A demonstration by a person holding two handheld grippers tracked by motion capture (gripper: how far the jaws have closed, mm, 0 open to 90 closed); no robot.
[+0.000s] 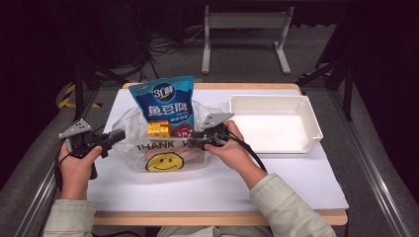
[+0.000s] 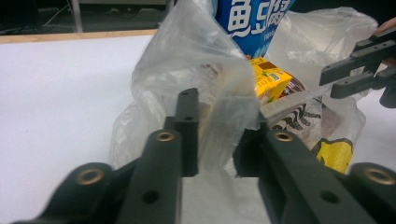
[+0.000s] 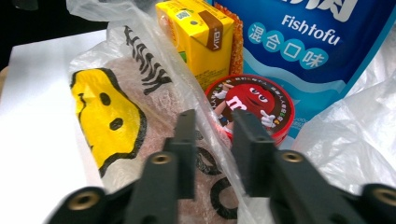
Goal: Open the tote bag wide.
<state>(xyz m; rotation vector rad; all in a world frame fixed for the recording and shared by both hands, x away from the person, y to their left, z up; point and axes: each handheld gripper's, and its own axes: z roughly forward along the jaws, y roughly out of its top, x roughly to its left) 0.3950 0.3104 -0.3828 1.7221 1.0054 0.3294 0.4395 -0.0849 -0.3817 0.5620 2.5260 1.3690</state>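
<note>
1. While the clear plastic smiley-face bag point(image 1: 163, 150) stands mid-table point(image 1: 296, 182), the left tongs point(image 2: 217, 135) pinch a fold of its film.
2. The right tongs point(image 3: 215, 140), narrowed, clamp the bag's opposite rim.
3. Inside the bag: tall blue fish-tofu pouch point(image 1: 167, 101), yellow drink carton point(image 3: 198, 35), round red candy tub point(image 3: 254, 105).
4. A white plastic tray point(image 1: 311, 116) sits to the right.

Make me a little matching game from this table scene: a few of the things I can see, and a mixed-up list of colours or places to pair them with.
Things:
1. snack pouch
2. drink carton
3. round tin
4. tray

Descriptions:
A. white, beside the plastic bag, nothing in it
B. yellow, boxy, inside the bag
C. blue, stands tallest out of the bag
D. red, with a cartoon figure on its lid

Pairs: 1-C, 2-B, 3-D, 4-A
</note>
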